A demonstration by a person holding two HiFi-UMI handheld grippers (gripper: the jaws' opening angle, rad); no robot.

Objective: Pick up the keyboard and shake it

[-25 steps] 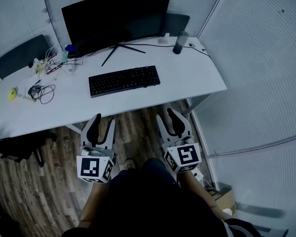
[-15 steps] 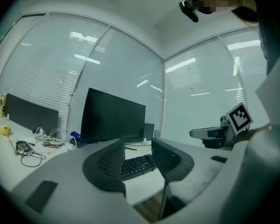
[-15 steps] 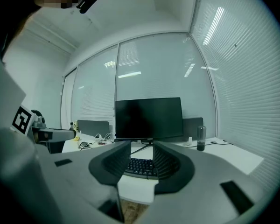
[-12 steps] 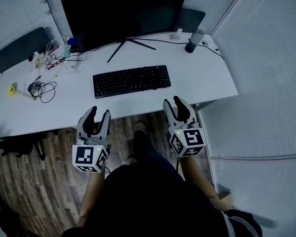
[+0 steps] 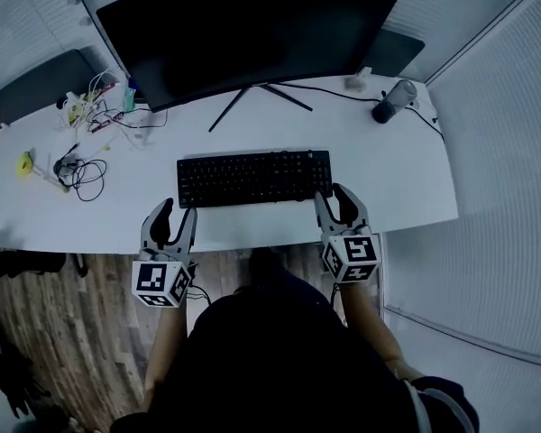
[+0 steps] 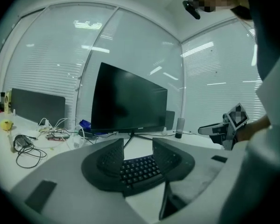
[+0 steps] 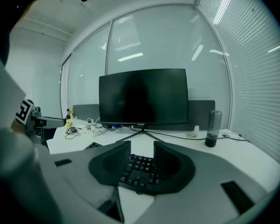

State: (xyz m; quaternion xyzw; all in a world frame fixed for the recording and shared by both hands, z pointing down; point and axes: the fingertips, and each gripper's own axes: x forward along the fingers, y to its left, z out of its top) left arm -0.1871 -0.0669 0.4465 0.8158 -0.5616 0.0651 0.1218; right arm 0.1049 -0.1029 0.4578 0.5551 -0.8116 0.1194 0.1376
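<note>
A black keyboard point(image 5: 252, 177) lies flat on the white desk point(image 5: 99, 215), in front of the monitor. My left gripper point(image 5: 171, 216) hovers over the desk's front edge, just short of the keyboard's near left corner. Its jaws are opening, with nothing pressed between them. My right gripper point(image 5: 335, 198) stands open at the keyboard's right end, its fingertips beside the near right corner. In the left gripper view the keyboard point(image 6: 140, 169) shows through the gap of the left gripper point(image 6: 137, 146). The right gripper point(image 7: 142, 148) frames the keyboard point(image 7: 139, 169) the same way in its own view.
A large dark monitor point(image 5: 243, 34) on a two-legged stand rises behind the keyboard. A dark bottle point(image 5: 392, 100) stands at the back right. Tangled cables point(image 5: 77, 170) and small items lie on the desk's left part. A wooden floor point(image 5: 63, 332) lies below the desk edge.
Both grippers have moved forward from over the floor to the desk's front edge, ending at the keyboard's two ends. The keyboard has not moved on the desk.
</note>
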